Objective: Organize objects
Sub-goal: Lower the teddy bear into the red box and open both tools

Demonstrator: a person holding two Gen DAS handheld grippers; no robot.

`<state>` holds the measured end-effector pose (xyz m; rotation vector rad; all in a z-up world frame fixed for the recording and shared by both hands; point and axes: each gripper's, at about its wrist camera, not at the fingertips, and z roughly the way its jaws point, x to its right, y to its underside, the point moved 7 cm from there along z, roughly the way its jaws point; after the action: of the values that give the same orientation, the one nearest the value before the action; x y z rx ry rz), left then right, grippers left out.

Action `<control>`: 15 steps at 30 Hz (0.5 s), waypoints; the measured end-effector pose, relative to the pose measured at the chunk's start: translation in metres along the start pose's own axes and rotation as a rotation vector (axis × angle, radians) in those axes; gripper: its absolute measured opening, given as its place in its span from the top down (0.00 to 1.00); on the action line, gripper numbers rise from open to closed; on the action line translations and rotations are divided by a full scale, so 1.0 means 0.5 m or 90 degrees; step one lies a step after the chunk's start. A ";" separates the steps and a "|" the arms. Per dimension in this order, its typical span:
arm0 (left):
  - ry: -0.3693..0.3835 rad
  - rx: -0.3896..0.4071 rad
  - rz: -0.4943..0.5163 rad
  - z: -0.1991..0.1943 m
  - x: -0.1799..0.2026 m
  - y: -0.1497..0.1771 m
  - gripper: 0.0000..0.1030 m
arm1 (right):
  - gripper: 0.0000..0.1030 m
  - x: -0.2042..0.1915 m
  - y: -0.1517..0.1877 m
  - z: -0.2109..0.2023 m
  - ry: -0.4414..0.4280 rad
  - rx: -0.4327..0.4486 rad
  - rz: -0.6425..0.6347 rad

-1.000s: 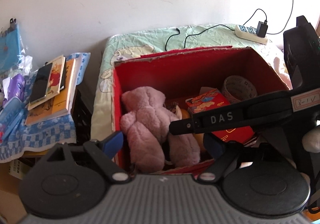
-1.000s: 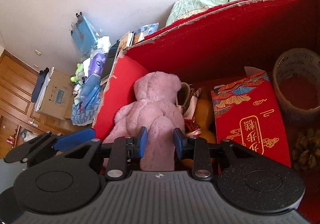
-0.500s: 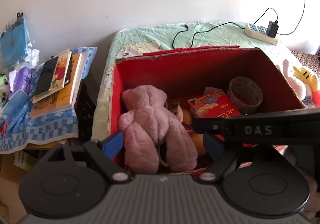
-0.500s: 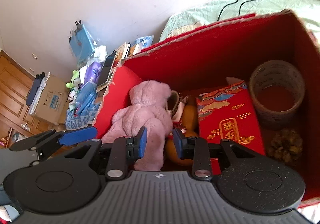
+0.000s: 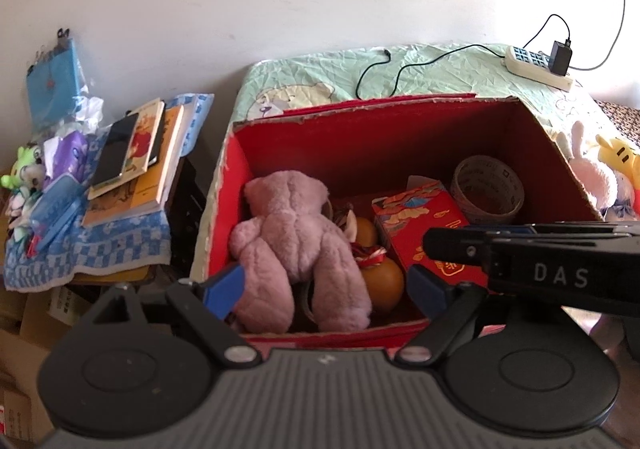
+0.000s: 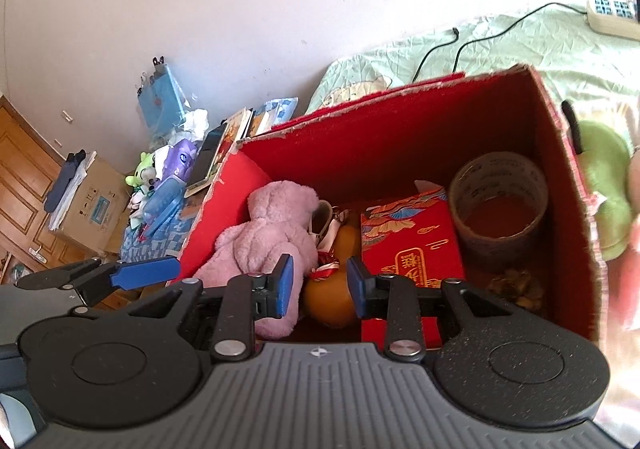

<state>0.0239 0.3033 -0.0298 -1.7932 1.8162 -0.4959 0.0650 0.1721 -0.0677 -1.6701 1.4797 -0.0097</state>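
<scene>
The red box [image 5: 400,129] sits open on the green bedsheet [image 5: 420,69], and inside it the pink teddy [image 5: 296,245] lies face down against the left wall, with a red gift carton [image 5: 420,225] beside it and a roll of tape [image 5: 488,185] in the far right corner. Between teddy and carton there's an orange gourd [image 6: 332,301] with a red-and-white tie. The right gripper [image 6: 320,285] hangs over the near edge, its blue pads parted by a modest gap and holding nothing; a second ago it was low over the teddy, now it has pulled back and up, so the whole box shows, a pine cone [image 6: 516,285] included. The left gripper [image 5: 326,287] is spread wide and empty, and it too has backed off, bringing the book stack [image 5: 136,157] on the blue checked cloth [image 5: 100,245] closer to centre. In the left view the right tool's black arm, marked DAS, now crosses level instead of slanting upward.
</scene>
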 end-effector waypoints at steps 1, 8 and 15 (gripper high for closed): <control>-0.004 0.000 -0.003 -0.004 0.005 0.001 0.13 | 0.68 0.001 0.000 -0.006 -0.002 0.000 -0.003; -0.024 0.003 -0.028 -0.042 0.047 0.013 0.11 | 0.67 0.014 0.006 -0.062 -0.019 0.006 -0.036; -0.044 -0.007 -0.047 -0.066 0.104 0.032 0.11 | 0.67 0.037 0.019 -0.111 -0.032 0.004 -0.059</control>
<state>-0.0075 0.2491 -0.0196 -1.8663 1.7144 -0.4472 0.0337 0.1258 -0.0488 -1.7209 1.3626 -0.0222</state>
